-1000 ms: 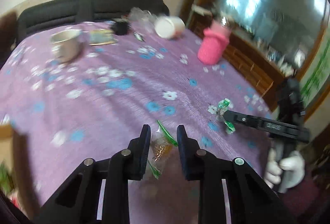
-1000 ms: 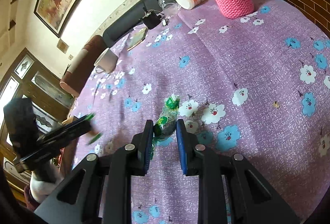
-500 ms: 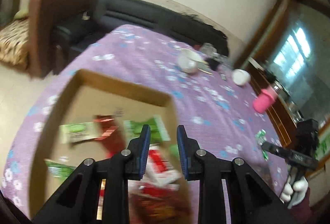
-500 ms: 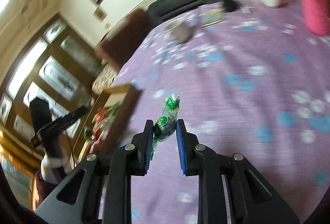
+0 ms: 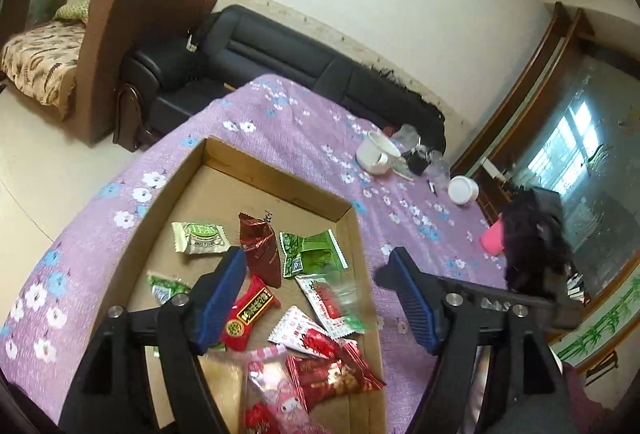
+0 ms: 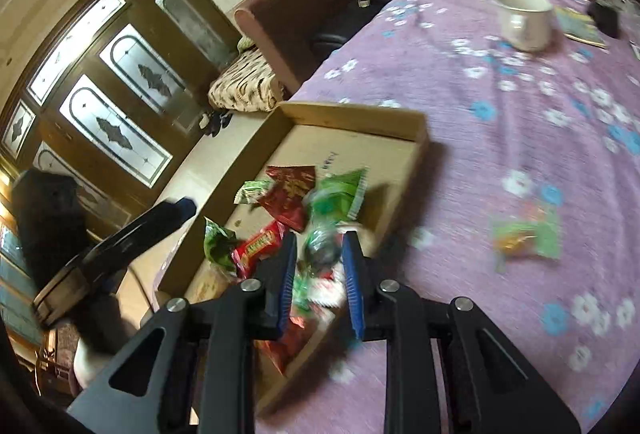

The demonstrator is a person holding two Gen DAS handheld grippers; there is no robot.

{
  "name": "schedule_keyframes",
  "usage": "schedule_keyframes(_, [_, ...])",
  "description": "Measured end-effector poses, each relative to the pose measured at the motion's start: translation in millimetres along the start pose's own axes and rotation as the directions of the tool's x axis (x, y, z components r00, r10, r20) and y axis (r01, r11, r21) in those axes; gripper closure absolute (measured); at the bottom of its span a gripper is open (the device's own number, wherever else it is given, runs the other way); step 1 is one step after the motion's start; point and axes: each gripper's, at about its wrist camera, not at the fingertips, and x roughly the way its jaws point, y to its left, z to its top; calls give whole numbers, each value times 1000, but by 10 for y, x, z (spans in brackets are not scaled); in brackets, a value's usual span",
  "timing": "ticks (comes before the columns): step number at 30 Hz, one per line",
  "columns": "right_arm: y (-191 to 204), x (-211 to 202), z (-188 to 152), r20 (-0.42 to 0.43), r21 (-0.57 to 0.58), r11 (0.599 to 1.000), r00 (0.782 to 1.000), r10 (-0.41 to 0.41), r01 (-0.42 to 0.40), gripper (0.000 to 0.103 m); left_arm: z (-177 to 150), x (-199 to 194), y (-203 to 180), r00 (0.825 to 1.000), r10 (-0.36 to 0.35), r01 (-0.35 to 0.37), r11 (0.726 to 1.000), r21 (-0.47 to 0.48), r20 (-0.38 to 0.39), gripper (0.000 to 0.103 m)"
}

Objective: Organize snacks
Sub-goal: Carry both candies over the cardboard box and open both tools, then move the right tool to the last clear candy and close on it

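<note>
A shallow cardboard box (image 5: 280, 170) (image 6: 352, 114) on the purple flowered cloth holds several wrapped snacks in red, green and white. My left gripper (image 5: 316, 254) hangs over the box, its jaws opening wide with nothing pressed between them. A blurred clear-and-green packet (image 5: 346, 288) is dropping just below them. My right gripper (image 6: 319, 242) is at the box's near right corner with its jaws opening. A green candy packet (image 6: 320, 246) sits loose between them, slipping down. Another green and orange packet (image 6: 524, 234) lies on the cloth to the right of the box.
A white mug (image 5: 376, 154) (image 6: 524, 22), a white jar (image 5: 463, 189) and a pink knitted cup (image 5: 493, 240) stand farther back on the table. A black sofa (image 5: 280, 46) and a brown armchair (image 5: 120, 34) lie beyond. The table edge runs close along the box's left side.
Both grippers swung from the middle of the table to over the cardboard box. The left jaws opened and let go of the clear packet. The right jaws have started to part around the green packet.
</note>
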Motion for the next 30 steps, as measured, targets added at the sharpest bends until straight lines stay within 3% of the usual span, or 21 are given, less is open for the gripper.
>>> schedule_keyframes(2, [-72, -62, 45, 46, 5, 1000, 999, -15, 14, 61, -54, -105, -2, 1000, -4, 4, 1000, 8, 21, 28])
schedule_keyframes(4, [-238, -170, 77, 93, 22, 996, 992, -88, 86, 53, -111, -202, -17, 999, 0, -1, 1000, 21, 40, 26])
schedule_keyframes(8, [-604, -179, 9, 64, 31, 961, 959, -276, 274, 52, -211, -284, -21, 998, 18, -20, 999, 37, 67, 24])
schedule_keyframes(14, [-836, -46, -40, 30, 39, 926, 926, -376, 374, 52, -299, -245, 40, 999, 19, -19, 1000, 10, 47, 24])
schedule_keyframes(16, [-864, 71, -39, 0, 12, 898, 898, -440, 440, 52, -322, -269, 39, 999, 22, -23, 1000, 14, 47, 24])
schedule_keyframes(19, [-899, 54, -48, 23, 5, 883, 883, -469, 469, 52, -348, -289, 50, 999, 22, -22, 1000, 10, 47, 24])
schedule_keyframes(20, [-933, 30, -46, 24, 18, 887, 886, -462, 462, 53, -355, -291, 51, 999, 22, -23, 1000, 7, 47, 24])
schedule_keyframes(22, [-975, -27, -41, 38, 36, 888, 887, -459, 458, 76, -372, -278, 66, 999, 17, -17, 1000, -2, 42, 24])
schedule_keyframes(23, [-983, -48, -44, 37, 42, 892, 891, -452, 450, 94, -380, -273, 69, 999, 14, -14, 1000, -5, 41, 24])
schedule_keyframes(30, [-903, -243, -57, 87, 48, 913, 909, -408, 406, 98, -418, -256, 77, 1000, -13, 14, 1000, -27, 28, 24])
